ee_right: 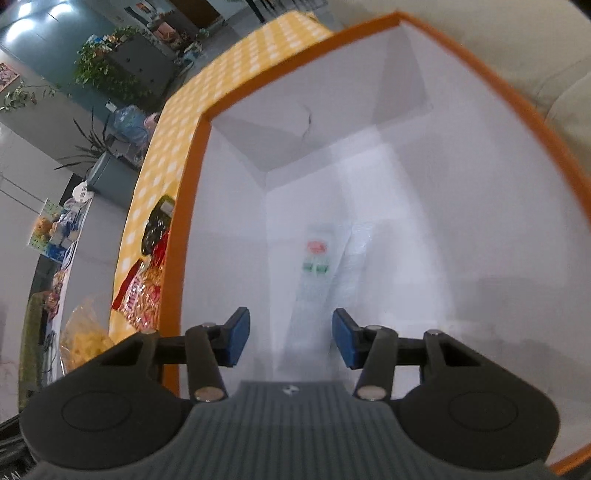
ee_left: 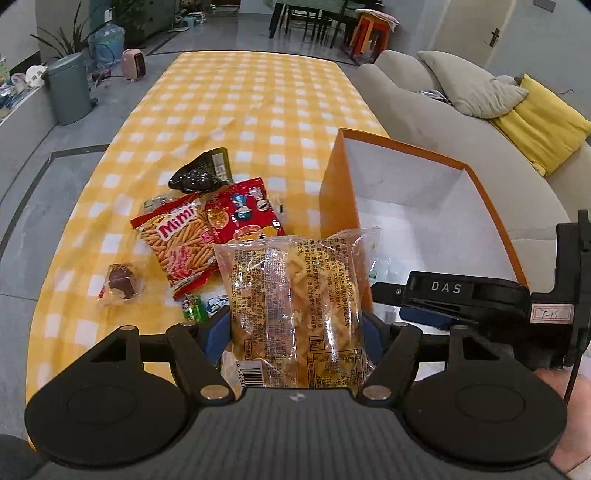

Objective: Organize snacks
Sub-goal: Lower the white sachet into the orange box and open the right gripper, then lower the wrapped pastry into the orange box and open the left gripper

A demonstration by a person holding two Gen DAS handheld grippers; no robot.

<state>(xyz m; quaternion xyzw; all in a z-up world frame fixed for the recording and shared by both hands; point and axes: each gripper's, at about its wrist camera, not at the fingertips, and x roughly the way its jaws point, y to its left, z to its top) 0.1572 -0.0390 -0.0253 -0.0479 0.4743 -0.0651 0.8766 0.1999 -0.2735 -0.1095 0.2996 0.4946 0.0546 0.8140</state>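
Inside the orange box point(ee_right: 369, 110) the right gripper point(ee_right: 290, 338) tilts down, empty, half-spread — left gripper point(ee_left: 297, 332) clamps a clear snack bag point(ee_left: 295, 295).

A yellow-and-white checked tablecloth point(ee_left: 236, 99) was seen covering the table through the centre of the left wrist view. A grey pedal bin point(ee_left: 70, 88) and a pink heater point(ee_left: 133, 64) were noted at upper left, beside a blue water jug point(ee_left: 108, 40). A beige sofa point(ee_left: 424, 122) with a grey cushion point(ee_left: 469, 83) and a yellow cushion point(ee_left: 543, 122) was recorded at right. An orange stool point(ee_left: 371, 31) was observed at top.
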